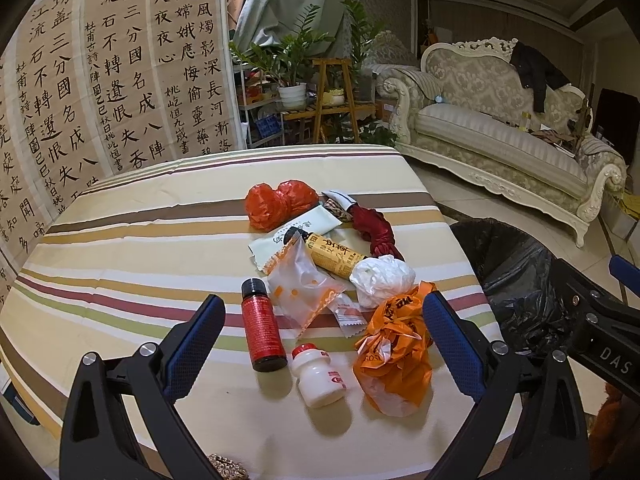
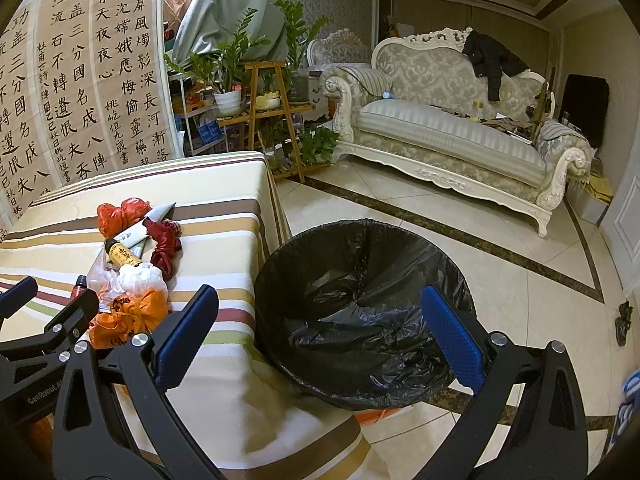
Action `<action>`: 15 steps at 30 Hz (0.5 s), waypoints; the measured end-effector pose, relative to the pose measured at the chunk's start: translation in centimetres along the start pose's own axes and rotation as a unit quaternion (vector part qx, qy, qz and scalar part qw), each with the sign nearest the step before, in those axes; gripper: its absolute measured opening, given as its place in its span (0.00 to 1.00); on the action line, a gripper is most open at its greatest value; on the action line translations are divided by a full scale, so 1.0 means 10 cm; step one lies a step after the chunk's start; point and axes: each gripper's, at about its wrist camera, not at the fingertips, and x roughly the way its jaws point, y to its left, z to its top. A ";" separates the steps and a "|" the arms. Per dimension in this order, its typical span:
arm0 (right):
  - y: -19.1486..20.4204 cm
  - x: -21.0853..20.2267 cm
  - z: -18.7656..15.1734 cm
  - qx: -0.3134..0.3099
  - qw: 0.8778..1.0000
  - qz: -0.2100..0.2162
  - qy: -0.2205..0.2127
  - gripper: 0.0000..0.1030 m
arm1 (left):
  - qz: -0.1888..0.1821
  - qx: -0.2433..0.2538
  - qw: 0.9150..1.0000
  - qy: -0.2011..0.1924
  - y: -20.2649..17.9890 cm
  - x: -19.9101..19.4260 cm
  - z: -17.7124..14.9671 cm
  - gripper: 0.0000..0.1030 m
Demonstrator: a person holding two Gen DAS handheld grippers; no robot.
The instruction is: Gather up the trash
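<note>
Fingers of the left gripper spread wide and empty, poised above the trash heap on the striped surface. Fingers of the right gripper likewise wide, holding nothing, hanging over the black-lined trash bin just beside the surface. Nearest the left fingers: a red bottle and a small white yogurt bottle, both lying down, probably light, rigid, slick; best pinched across the body. Orange plastic bag and white crumpled wad likely soft, crushable; best grabbed at the bunched knot.
</note>
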 end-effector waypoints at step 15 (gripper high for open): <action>-0.01 0.03 -0.02 0.006 1.000 0.002 0.011 0.96 | -0.005 0.016 1.000 0.006 0.03 -0.01 -0.02 0.91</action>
